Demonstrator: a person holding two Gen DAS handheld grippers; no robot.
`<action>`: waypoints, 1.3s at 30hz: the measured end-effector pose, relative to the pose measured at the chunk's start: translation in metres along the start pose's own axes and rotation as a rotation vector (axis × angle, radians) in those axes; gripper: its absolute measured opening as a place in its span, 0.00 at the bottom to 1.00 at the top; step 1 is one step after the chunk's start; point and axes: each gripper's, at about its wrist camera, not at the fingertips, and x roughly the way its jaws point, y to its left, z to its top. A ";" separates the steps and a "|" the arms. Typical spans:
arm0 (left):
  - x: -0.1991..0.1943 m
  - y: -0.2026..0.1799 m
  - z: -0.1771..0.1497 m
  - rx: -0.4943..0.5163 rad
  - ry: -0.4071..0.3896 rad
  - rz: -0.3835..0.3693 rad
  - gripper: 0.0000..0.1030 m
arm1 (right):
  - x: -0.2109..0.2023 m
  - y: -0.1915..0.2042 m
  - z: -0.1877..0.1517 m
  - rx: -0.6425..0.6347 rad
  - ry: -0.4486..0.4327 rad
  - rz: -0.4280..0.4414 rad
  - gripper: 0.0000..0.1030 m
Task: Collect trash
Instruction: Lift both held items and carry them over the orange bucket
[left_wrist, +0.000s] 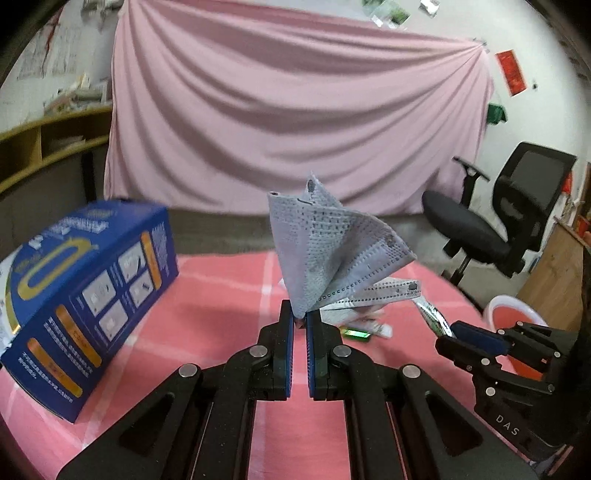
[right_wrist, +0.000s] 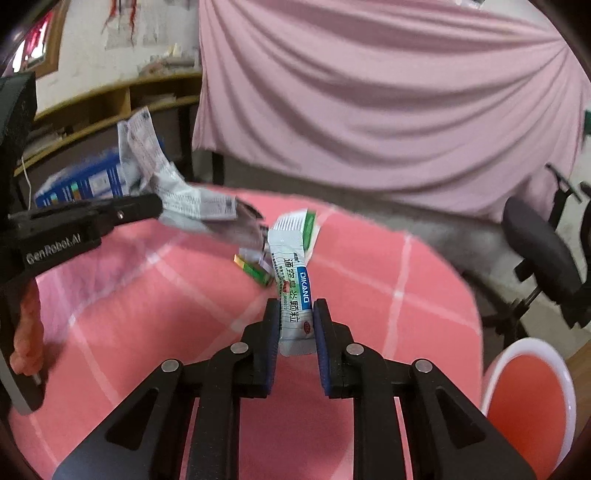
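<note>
Pink checked surface (left_wrist: 207, 295), blue box (left_wrist: 85, 295) at left, red bin (right_wrist: 532, 398) at right edge. Left gripper (left_wrist: 300, 325) clenched on grey mask (left_wrist: 325, 243): light, floppy, best pinched at a fold. Right gripper (right_wrist: 295, 321) pinching sachet (right_wrist: 295, 280), thin, slippery. Green wrapper (right_wrist: 255, 271) on surface, clearer in right view; the box label legible only in left view.

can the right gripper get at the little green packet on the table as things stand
Probably not yet. The right gripper is already shut on a sachet, so its jaws are full. The green packet lies on the tablecloth just ahead, with nothing over it, so once the sachet is dropped the way looks free.
</note>
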 end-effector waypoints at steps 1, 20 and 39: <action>-0.004 -0.003 -0.001 0.009 -0.023 -0.002 0.04 | -0.003 -0.001 0.000 0.006 -0.027 -0.006 0.16; -0.080 -0.075 -0.009 0.092 -0.416 -0.054 0.04 | -0.116 -0.033 -0.003 0.126 -0.577 -0.152 0.16; -0.077 -0.262 0.014 0.273 -0.399 -0.289 0.04 | -0.194 -0.154 -0.057 0.380 -0.617 -0.389 0.16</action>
